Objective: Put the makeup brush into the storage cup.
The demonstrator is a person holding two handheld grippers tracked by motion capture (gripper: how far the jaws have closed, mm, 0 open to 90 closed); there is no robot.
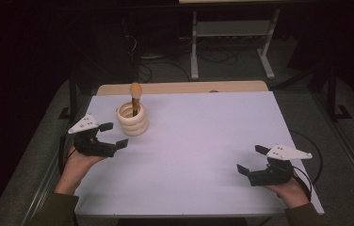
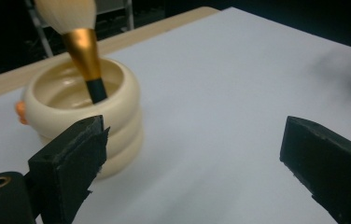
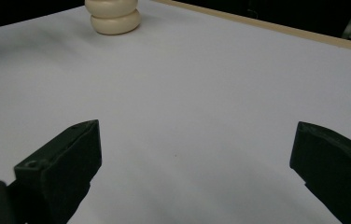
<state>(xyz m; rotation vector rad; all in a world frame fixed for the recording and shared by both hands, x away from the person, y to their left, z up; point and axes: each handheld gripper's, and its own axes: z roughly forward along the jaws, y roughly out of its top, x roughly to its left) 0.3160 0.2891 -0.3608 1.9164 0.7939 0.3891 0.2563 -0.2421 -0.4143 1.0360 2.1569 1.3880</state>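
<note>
Cream ribbed ceramic holder (image 1: 132, 120), three stacked rings in shape, stands upright at upper left of the high view, near the far edge of the white-topped bench (image 1: 203, 141). A makeup brush w/ gold ferrule and black handle (image 1: 135, 98) sits in it handle-down, bristles up, leaning on the rim, so the fluffy head stays clean and clear of the bench. Small orange blob on the holder's side in the left tool view; can't tell what it is.

Left tool (image 1: 110, 135) is at mid-left of the high view, just beside the holder on its near side, jaws wide apart, nothing btwn them. In its own view the holder (image 2: 84, 114) and brush (image 2: 82, 46) sit at upper left, off-centre from the gap, so probably lined up for an approach, not a grip yet.

Right tool (image 1: 252, 158) sits at lower right, well apart from the holder, jaws spread, nothing in them; its view has the holder (image 3: 115, 16) far off at top left. Looks parked, leaving room for the left hand to work.
</note>
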